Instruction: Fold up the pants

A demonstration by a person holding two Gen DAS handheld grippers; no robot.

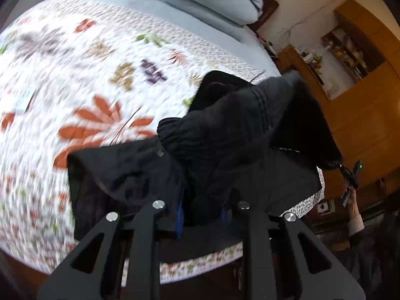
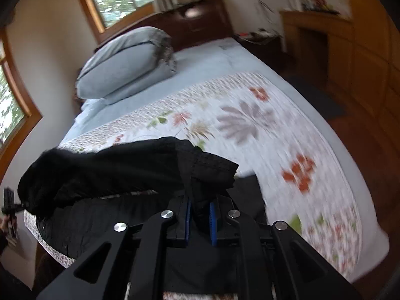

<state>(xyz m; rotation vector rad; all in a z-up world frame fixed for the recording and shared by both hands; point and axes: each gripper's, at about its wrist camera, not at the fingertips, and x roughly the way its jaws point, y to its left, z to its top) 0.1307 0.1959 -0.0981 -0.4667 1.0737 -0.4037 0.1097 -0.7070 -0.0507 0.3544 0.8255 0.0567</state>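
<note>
Black linkage arms and blue-padded jaws fill the foreground of both wrist views. Between them, the right gripper [image 2: 200, 216] is clamped tight on a bunched edge of the black, thin-woven fabric pants [image 2: 130, 167], and the left gripper [image 1: 203, 215] is pinched nearly as tight on another gather of the same cloth. Just beyond the fingertips the garment rises in a soft hump, draped from one grip across to the other, while the rest of it lies flat on the white quilted bedspread with red and purple flower print [image 2: 262, 130] directly under and ahead of the jaws, at the near edge of the bed.

By its look the cloth is light and limp — it sags, creases and will slump wherever it is unsupported. It seems neither slippery nor fragile. Hems, seams and the waistband are the sound places to take hold, since a single layer could slide out.

Farther off, well beyond the pants, lies a stacked pale blue-grey pillow [image 2: 125, 67]. No brand or readable writing shows — motion blur may be hiding small labels.
</note>
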